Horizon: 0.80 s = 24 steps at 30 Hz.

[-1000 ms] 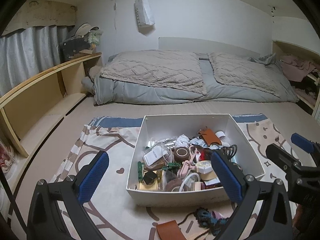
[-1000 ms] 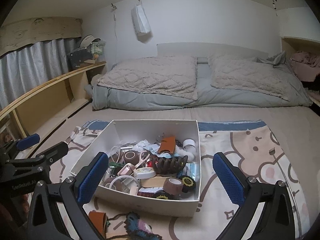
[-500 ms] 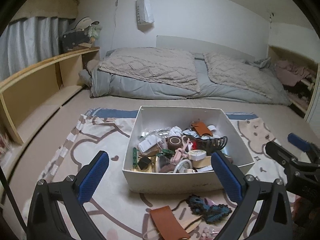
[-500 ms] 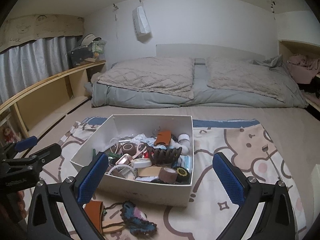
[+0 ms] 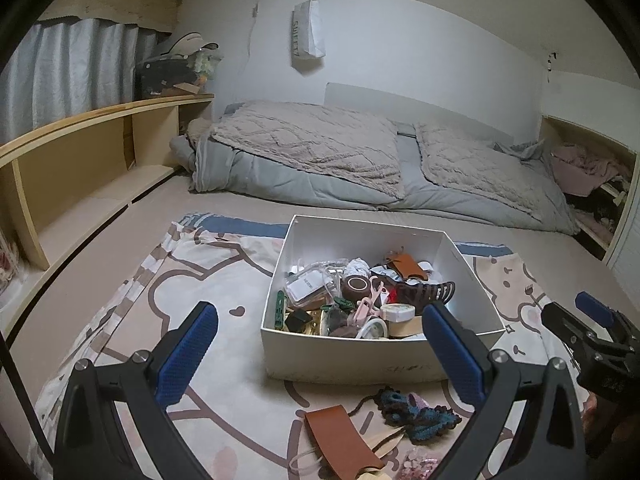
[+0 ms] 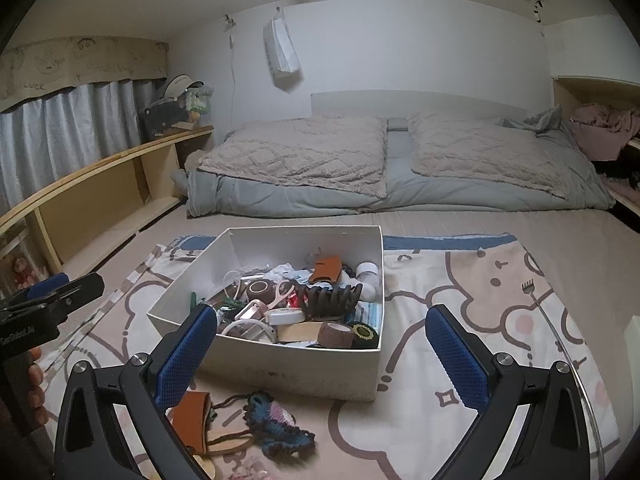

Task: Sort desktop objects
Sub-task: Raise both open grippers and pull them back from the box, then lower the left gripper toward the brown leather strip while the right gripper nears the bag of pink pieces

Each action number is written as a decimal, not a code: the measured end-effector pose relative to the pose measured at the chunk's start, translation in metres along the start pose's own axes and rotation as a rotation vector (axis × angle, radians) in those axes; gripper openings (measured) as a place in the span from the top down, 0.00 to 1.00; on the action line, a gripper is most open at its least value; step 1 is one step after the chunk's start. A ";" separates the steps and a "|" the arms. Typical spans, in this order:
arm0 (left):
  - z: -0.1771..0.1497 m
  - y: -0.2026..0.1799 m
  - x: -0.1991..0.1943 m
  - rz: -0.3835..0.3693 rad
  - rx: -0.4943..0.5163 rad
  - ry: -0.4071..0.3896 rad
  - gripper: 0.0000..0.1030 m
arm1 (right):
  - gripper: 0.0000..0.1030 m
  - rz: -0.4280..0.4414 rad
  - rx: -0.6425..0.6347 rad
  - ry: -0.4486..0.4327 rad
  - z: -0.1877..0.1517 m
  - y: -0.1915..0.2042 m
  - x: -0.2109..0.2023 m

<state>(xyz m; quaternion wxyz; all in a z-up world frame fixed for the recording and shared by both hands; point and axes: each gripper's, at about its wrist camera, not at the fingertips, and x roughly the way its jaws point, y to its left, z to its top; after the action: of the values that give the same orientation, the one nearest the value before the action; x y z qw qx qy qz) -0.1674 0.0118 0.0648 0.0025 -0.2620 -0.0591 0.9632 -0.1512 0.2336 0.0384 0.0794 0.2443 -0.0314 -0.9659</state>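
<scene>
A white box (image 5: 348,360) (image 6: 288,372) stands on a patterned cloth, filled with several small items: a brown tape roll (image 5: 356,286), a dark hair claw (image 6: 332,300), a pink clip and a brown leather tag (image 5: 404,266). In front of it lie a brown leather piece (image 5: 340,436) (image 6: 192,412) and a blue-pink crocheted piece (image 5: 416,412) (image 6: 276,424). My left gripper (image 5: 320,356) hangs open just short of the box, holding nothing. My right gripper (image 6: 320,356) is open too, over the box's near wall. Each gripper shows at the other view's edge.
The cartoon-print cloth (image 6: 500,320) covers a beige floor. Folded grey-beige bedding (image 5: 320,160) lies behind the box. A low wooden shelf (image 5: 80,160) runs along the left, with curtains above. Clothes pile up at the far right (image 5: 592,168).
Both grippers have drawn back and away from the box, so it looks smaller and the leather piece and crocheted piece in front of it have come into view. Both jaws stayed open.
</scene>
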 end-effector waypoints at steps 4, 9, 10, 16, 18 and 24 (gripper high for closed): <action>-0.007 0.001 -0.003 -0.002 0.007 0.005 0.00 | 0.00 0.006 0.007 -0.016 -0.007 -0.002 -0.007; -0.016 0.002 -0.003 -0.009 0.004 0.015 0.00 | 0.00 -0.007 0.005 -0.039 -0.022 -0.001 -0.013; -0.018 0.001 -0.003 -0.009 0.005 0.017 0.00 | 0.00 -0.010 0.007 -0.034 -0.024 -0.001 -0.013; -0.034 -0.002 -0.002 0.006 0.028 0.033 0.00 | 0.00 -0.034 0.016 -0.003 -0.039 -0.001 -0.009; -0.039 -0.002 -0.001 0.008 0.026 0.046 0.00 | 0.00 -0.045 -0.005 0.018 -0.046 0.002 -0.005; -0.057 0.004 0.012 0.035 0.017 0.087 0.00 | 0.00 -0.058 -0.043 0.114 -0.074 0.010 0.010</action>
<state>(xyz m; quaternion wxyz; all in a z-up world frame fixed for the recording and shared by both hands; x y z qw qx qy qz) -0.1486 0.0149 0.0096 -0.0092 -0.3047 -0.0459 0.9513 -0.1227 0.2202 -0.0303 0.0585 0.2982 0.0013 -0.9527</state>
